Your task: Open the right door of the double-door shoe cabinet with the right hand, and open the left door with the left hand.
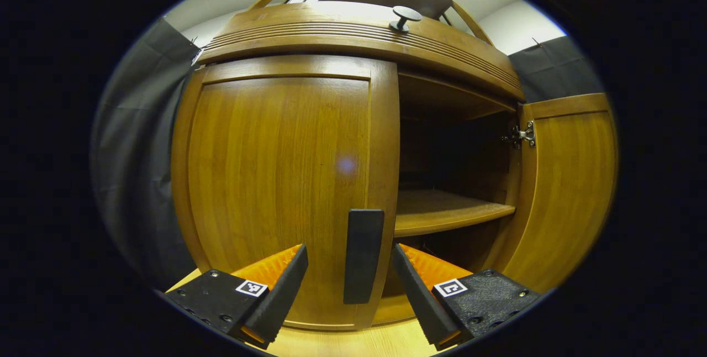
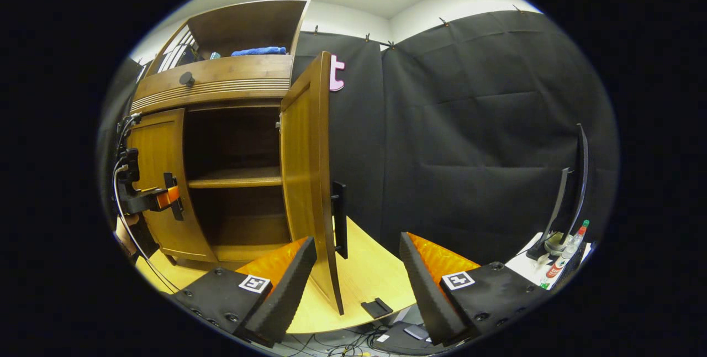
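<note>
Straight ahead of the left gripper (image 1: 349,285), jaws spread and empty, hangs the closed left door (image 1: 281,180).
Its flat, dark bar handle (image 1: 363,255) sits at 12 o'clock between the fingertips: rigid, squared, easy to pinch. Solid varnished wood likely swings stiffly on hinges. The right door (image 2: 306,174) stands open; the right gripper (image 2: 356,285) is spread, holding nothing.

blue cloth (image 2: 259,51) on the top shelf, bottle (image 2: 563,252) and curved stand (image 2: 571,191) on white side table (image 2: 525,266), cables (image 2: 342,346) on the floor below
</note>
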`<act>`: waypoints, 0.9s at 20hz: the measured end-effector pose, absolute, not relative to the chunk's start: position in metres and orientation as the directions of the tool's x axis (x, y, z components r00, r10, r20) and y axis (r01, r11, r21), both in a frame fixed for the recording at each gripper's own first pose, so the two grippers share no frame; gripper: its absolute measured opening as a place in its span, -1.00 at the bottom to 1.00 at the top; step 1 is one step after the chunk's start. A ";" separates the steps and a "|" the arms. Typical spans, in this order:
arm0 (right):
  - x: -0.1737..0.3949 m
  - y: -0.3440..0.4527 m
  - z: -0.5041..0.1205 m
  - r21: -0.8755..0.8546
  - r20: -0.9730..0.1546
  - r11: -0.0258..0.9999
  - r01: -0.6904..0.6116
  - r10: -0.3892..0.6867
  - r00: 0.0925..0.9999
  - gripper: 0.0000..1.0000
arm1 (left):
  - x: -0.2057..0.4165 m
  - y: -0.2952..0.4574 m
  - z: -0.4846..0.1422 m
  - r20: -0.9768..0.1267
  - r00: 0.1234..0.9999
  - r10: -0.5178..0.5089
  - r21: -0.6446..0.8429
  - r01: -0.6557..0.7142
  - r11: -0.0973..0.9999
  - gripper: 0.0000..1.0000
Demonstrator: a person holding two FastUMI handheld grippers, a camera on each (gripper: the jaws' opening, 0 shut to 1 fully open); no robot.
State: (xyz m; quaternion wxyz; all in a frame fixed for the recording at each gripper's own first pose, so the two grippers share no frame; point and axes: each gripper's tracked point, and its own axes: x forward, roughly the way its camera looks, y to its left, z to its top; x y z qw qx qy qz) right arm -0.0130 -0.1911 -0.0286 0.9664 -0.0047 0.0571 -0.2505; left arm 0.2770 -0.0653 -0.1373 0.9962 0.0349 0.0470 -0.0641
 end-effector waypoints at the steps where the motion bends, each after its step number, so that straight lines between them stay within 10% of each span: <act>1: -0.013 -0.191 -0.028 -0.034 -0.107 0.874 0.484 -0.485 0.868 0.87 | 0.279 -0.068 -0.139 -0.101 0.986 -0.136 0.068 0.143 0.987 0.78; 14: -0.013 -0.193 -0.024 0.002 -0.115 0.871 0.491 -0.487 0.866 0.97 | 0.290 -0.069 -0.155 -0.109 0.990 -0.092 0.052 0.098 0.994 -0.31; 18: -0.007 -0.187 -0.022 -0.003 -0.112 0.884 0.467 -0.465 0.878 0.97 | 0.286 -0.068 -0.155 -0.129 0.985 -0.111 0.045 0.118 0.992 -0.38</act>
